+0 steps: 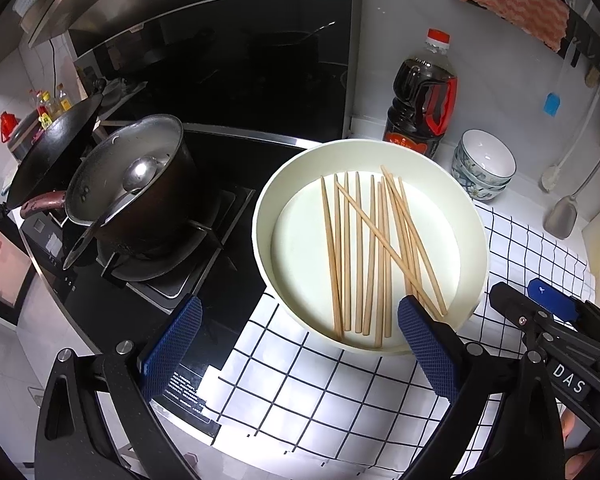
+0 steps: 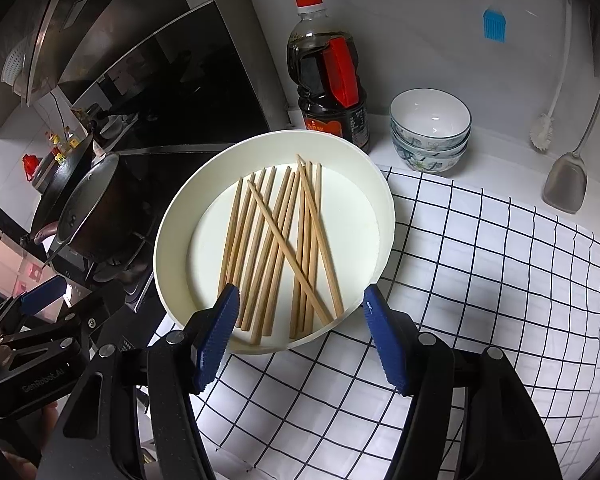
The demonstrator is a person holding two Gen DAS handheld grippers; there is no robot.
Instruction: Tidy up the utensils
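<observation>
The left tongs (image 1: 300, 344) are held spread, nothing between the pads; the right tongs (image 2: 300, 336) likewise, poised over the near rim of the white basin (image 2: 168, 240). Just ahead, wooden chopsticks (image 2: 276, 248) are seen scattered inside it. Beyond, a sauce bottle (image 2: 328, 80) and perhaps three stacked bowls (image 2: 430, 128) are set on the counter (image 2: 500, 152).

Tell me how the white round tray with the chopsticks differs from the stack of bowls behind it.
The white round tray is plain, wide and shallow, while the stacked bowls are small, deep and carry a blue floral pattern outside. The tray holds loose wooden chopsticks; the top bowl is empty. The tray sits partly on the checked cloth, the bowls on bare counter behind it. Both are round and white inside.
</observation>
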